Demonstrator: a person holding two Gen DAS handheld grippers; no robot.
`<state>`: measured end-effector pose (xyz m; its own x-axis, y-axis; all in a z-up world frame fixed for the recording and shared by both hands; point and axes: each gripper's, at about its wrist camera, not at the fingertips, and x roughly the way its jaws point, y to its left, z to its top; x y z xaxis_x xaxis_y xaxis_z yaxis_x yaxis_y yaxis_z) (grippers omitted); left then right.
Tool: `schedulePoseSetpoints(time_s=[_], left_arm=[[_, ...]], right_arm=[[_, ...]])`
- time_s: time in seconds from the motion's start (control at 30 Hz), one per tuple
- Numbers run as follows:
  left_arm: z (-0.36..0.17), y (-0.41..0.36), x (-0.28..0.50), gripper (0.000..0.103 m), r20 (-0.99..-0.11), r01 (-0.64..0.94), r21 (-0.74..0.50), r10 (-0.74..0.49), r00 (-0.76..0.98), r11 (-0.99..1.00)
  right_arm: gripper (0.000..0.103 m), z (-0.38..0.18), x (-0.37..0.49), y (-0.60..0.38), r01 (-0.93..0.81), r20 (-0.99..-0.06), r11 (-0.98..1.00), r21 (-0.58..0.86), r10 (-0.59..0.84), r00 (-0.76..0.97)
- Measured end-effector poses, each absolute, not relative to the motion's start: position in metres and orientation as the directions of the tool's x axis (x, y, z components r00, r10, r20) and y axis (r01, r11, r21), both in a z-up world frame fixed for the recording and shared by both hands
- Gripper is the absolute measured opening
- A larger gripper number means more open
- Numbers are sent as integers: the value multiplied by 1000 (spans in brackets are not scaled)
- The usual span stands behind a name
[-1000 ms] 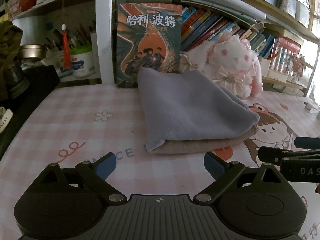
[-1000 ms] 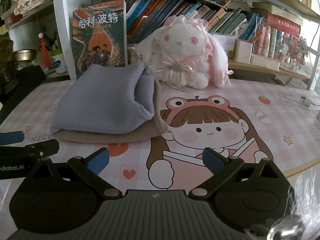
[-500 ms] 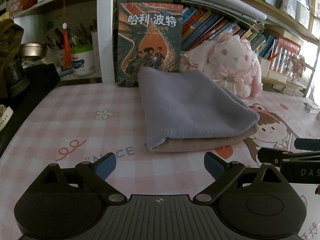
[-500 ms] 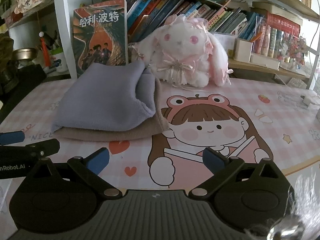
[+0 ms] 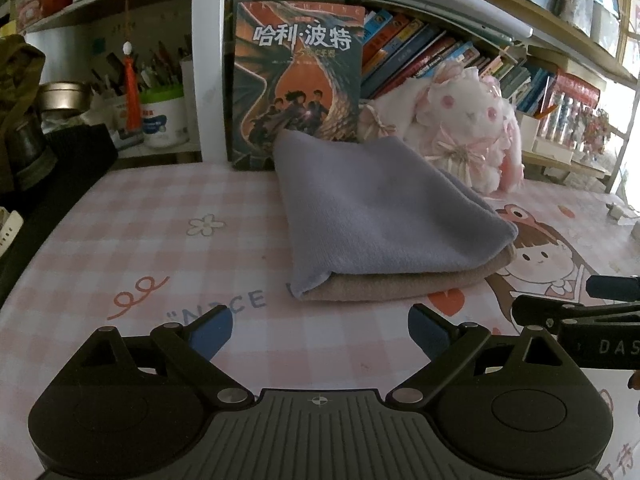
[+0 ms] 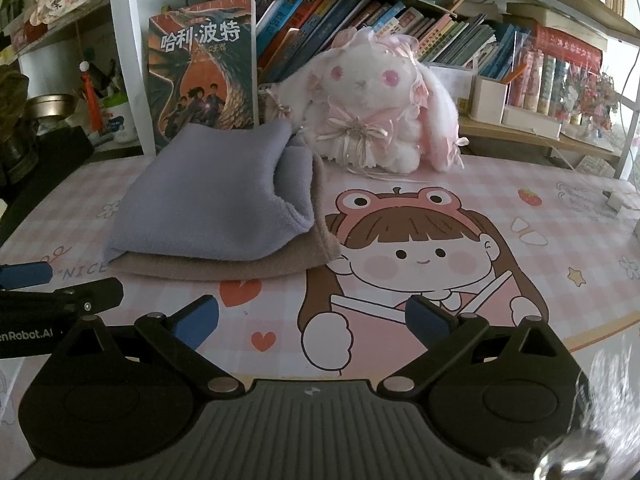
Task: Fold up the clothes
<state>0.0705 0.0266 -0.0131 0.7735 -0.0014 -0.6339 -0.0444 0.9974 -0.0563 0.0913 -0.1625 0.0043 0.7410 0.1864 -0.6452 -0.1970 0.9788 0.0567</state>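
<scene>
Seemingly the folding is finished, or close to it. Going left to right: the left gripper (image 5: 318,330) hangs low over the table (image 5: 160,248), which is covered by a pink checked cartoon mat, and its blue-padded jaws are spread wide with nothing between them. Just ahead, toward the back of the table, lies a soft lilac-grey fleece garment (image 5: 376,208) folded into a flat rectangle, stacked squarely on a folded tan fleece garment (image 5: 400,282) whose edge shows beneath it. Behind the stack a dragon-covered paperback book (image 5: 298,80) stands upright against the shelf. To its right sits a white and pink plush rabbit (image 6: 372,104), apart from the clothes. The right gripper (image 6: 312,320) hovers over the mat's printed cartoon girl, nearer than the stack and to its right, its jaws also wide apart and empty. No unfolded clothing shows in either view, so as far as can be judged nothing remains except perhaps tidying the stack.
</scene>
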Motion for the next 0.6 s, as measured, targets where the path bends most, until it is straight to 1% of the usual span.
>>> schedulePoseSetpoints(time_s=[0.6], left_arm=[[-15,26,73,97,-637,-46,-65,-5,771,997]], right_arm=[[101,3,92,-161,-204,-651,978,51,187,735]])
